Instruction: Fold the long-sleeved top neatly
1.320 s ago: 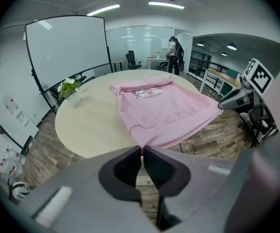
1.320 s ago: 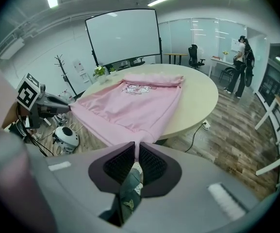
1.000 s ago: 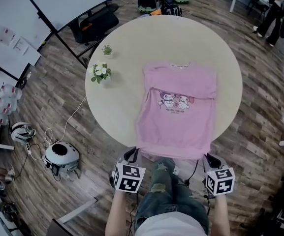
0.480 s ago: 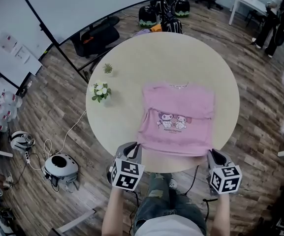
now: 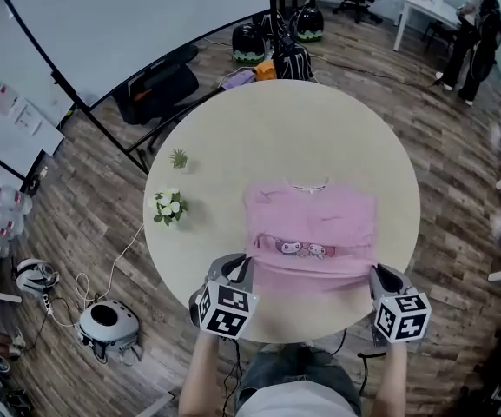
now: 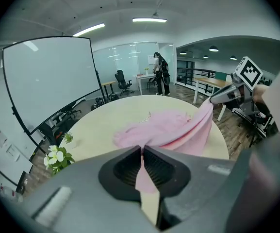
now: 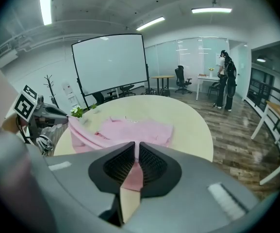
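Observation:
A pink long-sleeved top [image 5: 311,228] with a cartoon print lies on the round beige table [image 5: 276,137], its neckline toward the far side. Its lower hem is lifted off the table and stretched between my two grippers. My left gripper [image 5: 240,266] is shut on the hem's left corner, and pink cloth [image 6: 144,176] shows pinched between its jaws. At the hem's right corner my right gripper [image 5: 375,272] is shut too, with cloth [image 7: 134,174] in its jaws. The raised hem hangs over the lower half of the top [image 6: 178,130].
A pot of white flowers [image 5: 168,207] and a small green plant [image 5: 179,158] stand at the table's left edge. Bags [image 5: 276,37] lie on the wooden floor beyond the table. A whiteboard [image 5: 128,16] stands at the back left. A person [image 5: 474,24] stands far right.
Both grippers have carried the hem up and forward over the table. The top's lower part now folds over itself, so the visible garment is shorter.

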`<state>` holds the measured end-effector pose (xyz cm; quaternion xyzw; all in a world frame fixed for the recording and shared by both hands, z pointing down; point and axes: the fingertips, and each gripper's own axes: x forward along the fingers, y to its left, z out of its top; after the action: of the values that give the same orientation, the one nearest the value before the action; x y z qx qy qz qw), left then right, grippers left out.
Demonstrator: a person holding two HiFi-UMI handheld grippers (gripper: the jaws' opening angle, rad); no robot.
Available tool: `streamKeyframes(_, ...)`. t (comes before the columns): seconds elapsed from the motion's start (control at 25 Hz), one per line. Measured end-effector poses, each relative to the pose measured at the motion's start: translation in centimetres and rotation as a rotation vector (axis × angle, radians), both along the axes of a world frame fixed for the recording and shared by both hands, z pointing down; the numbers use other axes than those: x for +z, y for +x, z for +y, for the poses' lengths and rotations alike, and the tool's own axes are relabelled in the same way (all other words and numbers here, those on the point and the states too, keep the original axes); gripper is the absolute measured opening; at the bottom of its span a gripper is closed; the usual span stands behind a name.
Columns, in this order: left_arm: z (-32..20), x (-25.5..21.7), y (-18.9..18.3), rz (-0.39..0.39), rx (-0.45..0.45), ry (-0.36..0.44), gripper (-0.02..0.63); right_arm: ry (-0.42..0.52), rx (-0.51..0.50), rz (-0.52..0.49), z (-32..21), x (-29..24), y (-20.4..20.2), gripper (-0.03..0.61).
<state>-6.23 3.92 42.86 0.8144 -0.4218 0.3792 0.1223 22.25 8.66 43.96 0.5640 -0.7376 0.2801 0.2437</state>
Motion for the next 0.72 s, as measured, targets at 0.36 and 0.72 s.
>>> streamKeyframes(0.36, -5.9, 0.0, 0.8, -0.012, 0.084, -0.017, 0.023, 0.007, 0.044, 0.018, -5.3, -0.8, 0.8, 0.058)
streamKeyframes(0.72, -10.5, 0.5, 1.9, -0.036, 0.142, -0.033, 0.025, -0.04, 0.028, 0.008, -9.7, -0.2, 1.8, 0.058)
